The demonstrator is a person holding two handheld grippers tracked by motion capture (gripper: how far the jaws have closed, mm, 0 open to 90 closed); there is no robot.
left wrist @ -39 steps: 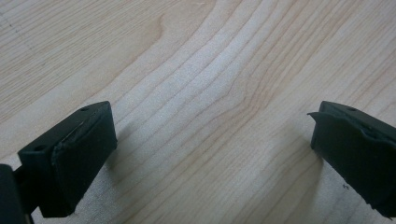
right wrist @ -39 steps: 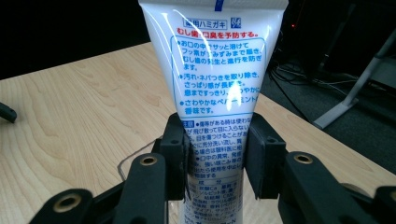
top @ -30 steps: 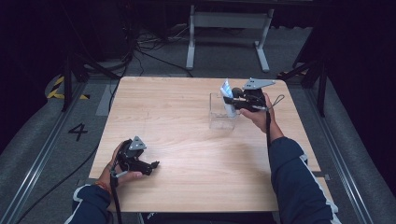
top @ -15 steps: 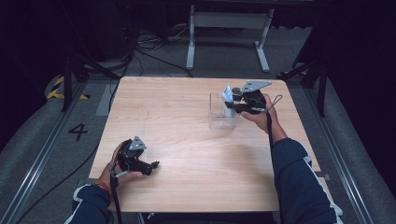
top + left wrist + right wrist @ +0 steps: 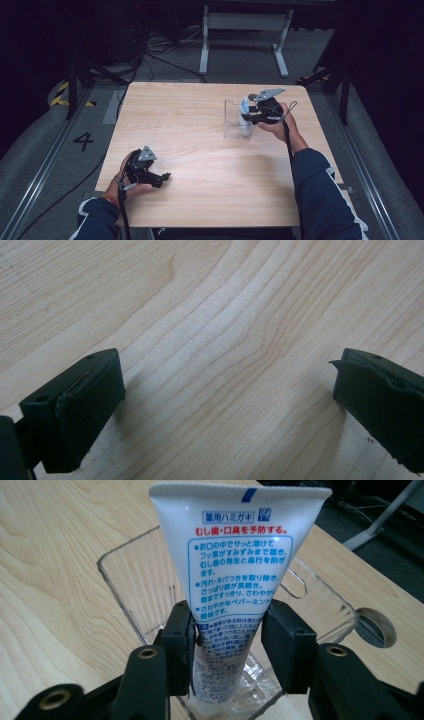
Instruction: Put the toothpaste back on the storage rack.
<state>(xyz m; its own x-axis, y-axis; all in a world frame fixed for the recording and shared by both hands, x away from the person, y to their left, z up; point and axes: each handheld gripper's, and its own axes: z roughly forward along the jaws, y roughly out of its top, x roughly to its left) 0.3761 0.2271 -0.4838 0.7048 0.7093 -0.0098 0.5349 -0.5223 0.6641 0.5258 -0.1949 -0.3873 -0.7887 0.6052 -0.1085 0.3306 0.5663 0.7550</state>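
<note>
— Nearest the person's side of the table [image 5: 200, 200], what is to be noted?

— The left gripper [image 5: 165, 176] is held low over bare wood at the near left corner. Its jaws are spread wide in the left gripper view and nothing is held between them. Little risk is posed there, unless the table is nudged by that hand.

— And farther off, toward the right?

— A white toothpaste tube [image 5: 235, 575] is clamped by the right gripper [image 5: 227, 645] around its lower body, the crimped flat end being uppermost. The tube is stood upright, with its lower end inside a clear plastic container [image 5: 320, 605], which is placed on the far right part of the table.

— What could go wrong from here?

— The tube is soft, so it may be squeezed or buckled if the grip is tightened. Whether its bottom is resting on the container's floor cannot be told. If it is released while unsupported, it may be tipped against a wall, and the light container may be tipped or pushed along. The container's walls may also be caught by the jaws when they are opened or lifted away, as they are close beside them.
</note>
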